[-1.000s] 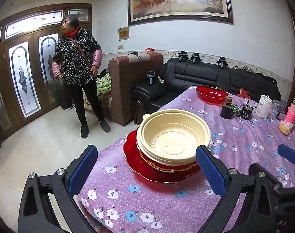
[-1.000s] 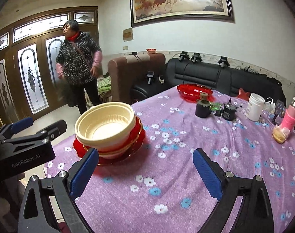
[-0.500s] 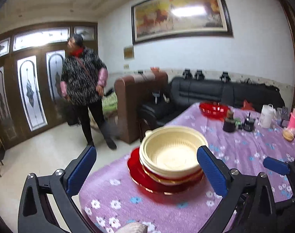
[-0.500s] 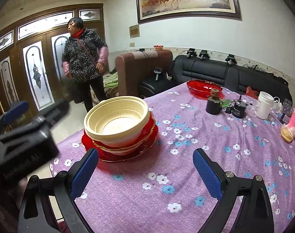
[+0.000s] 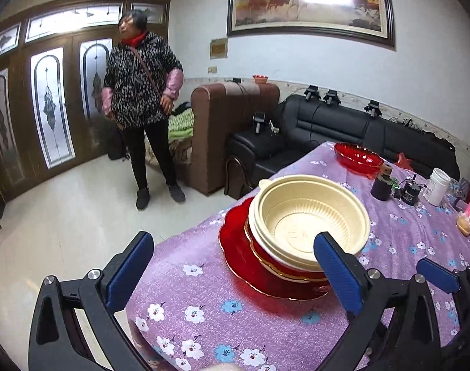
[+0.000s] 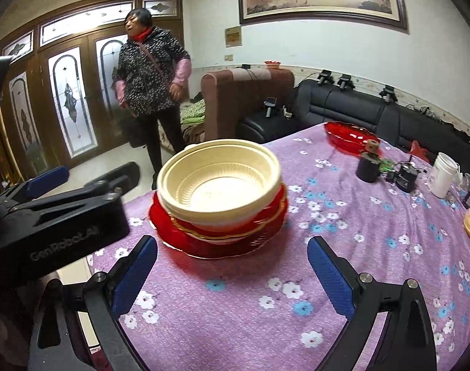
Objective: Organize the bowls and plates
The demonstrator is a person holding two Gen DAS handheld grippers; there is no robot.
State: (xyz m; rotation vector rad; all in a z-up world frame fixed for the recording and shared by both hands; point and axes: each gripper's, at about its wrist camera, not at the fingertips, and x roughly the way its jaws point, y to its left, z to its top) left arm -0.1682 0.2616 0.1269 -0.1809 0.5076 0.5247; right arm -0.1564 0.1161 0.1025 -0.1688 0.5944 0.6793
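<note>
Cream bowl (image 5: 309, 219) seen stacked atop red bowls (image 6: 266, 216), all on red plate (image 5: 250, 266) near table edge; purple floral cloth (image 6: 343, 247) underneath. Second red dish (image 5: 357, 156) left at far end, well apart from stack. L gripper (image 5: 235, 266) held wide apart, nothing grasped, stack seen between blue pads (image 5: 335, 272). R gripper (image 6: 232, 270) likewise spread, empty, just short of stack. White jar (image 6: 443, 170), dark cup (image 6: 368, 168) grouped far right. Person (image 5: 142, 105) seen standing by doors.

Left hand-held gripper (image 5: 235, 266) gapes wide before cream bowl (image 5: 309, 219) stacked on red plate (image 5: 250, 262).
</note>
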